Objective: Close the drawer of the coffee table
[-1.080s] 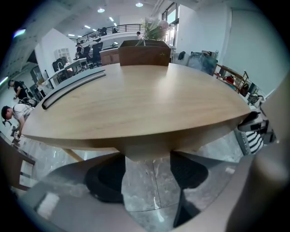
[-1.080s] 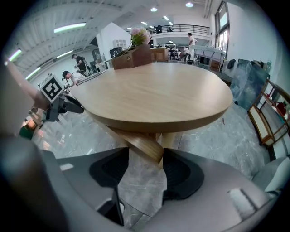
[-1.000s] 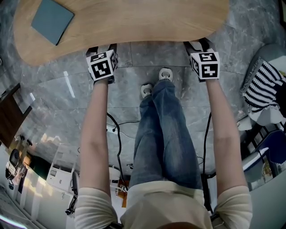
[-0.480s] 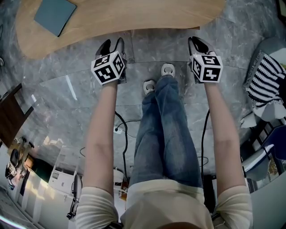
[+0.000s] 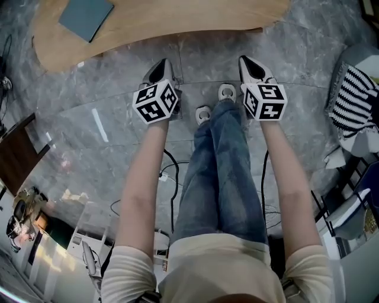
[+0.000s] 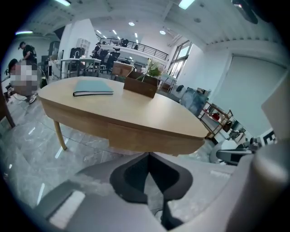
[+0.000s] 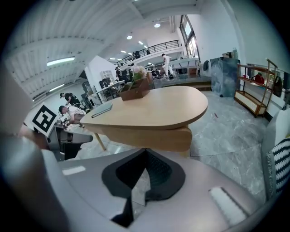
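Note:
The oval wooden coffee table (image 5: 160,26) lies across the top of the head view. Its drawer front (image 6: 136,136) sits flush with the apron under the tabletop, as the drawer front (image 7: 152,138) also does in the right gripper view. Both grippers hover over the marble floor, short of the table's near edge and apart from it. My left gripper (image 5: 160,66) is shut with nothing between its jaws. My right gripper (image 5: 247,62) is also shut and empty. In each gripper view the two jaw tips, left gripper (image 6: 148,155) and right gripper (image 7: 145,149), meet in front of the drawer.
A teal book (image 5: 86,16) and a wooden planter box (image 6: 141,85) rest on the tabletop. The person's legs and white shoes (image 5: 225,93) stand between the grippers. A striped cloth (image 5: 355,106) lies at right, dark furniture (image 5: 15,157) at left, cables (image 5: 169,171) on the floor.
Both grippers drew back from the table's edge toward the person and rose. Their jaws went from open to shut with nothing in them.

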Action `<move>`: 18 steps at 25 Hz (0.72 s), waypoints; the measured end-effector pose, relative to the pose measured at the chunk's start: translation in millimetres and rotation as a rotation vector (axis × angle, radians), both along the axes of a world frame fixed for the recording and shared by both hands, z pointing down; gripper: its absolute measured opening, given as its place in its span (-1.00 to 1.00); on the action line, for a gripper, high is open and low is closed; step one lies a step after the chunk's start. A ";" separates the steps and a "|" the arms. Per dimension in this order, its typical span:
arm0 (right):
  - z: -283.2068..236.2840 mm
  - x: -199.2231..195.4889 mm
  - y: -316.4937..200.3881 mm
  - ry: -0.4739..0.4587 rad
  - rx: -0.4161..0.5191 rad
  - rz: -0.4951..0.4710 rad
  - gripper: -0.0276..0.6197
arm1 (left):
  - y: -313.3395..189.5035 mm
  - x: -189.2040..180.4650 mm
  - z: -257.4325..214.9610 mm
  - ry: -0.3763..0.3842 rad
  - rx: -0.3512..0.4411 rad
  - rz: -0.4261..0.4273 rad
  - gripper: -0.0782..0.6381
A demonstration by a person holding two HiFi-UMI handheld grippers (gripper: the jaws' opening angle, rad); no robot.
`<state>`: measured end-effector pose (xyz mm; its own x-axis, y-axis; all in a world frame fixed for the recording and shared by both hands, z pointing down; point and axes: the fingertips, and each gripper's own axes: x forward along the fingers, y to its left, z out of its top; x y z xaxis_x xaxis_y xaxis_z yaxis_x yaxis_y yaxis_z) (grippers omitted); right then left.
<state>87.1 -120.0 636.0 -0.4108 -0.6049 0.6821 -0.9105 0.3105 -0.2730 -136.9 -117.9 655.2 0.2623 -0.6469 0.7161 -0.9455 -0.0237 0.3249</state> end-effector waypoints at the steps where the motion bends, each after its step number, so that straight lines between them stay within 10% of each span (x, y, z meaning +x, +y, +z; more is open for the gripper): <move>1: -7.7 -2.6 2.1 -0.009 0.009 0.004 -0.92 | 2.3 1.9 -6.3 0.011 0.006 -0.003 -0.78; 18: -192.1 -36.4 63.8 -0.068 0.170 -0.017 -0.92 | 48.0 31.1 -174.5 0.063 0.104 0.051 -0.78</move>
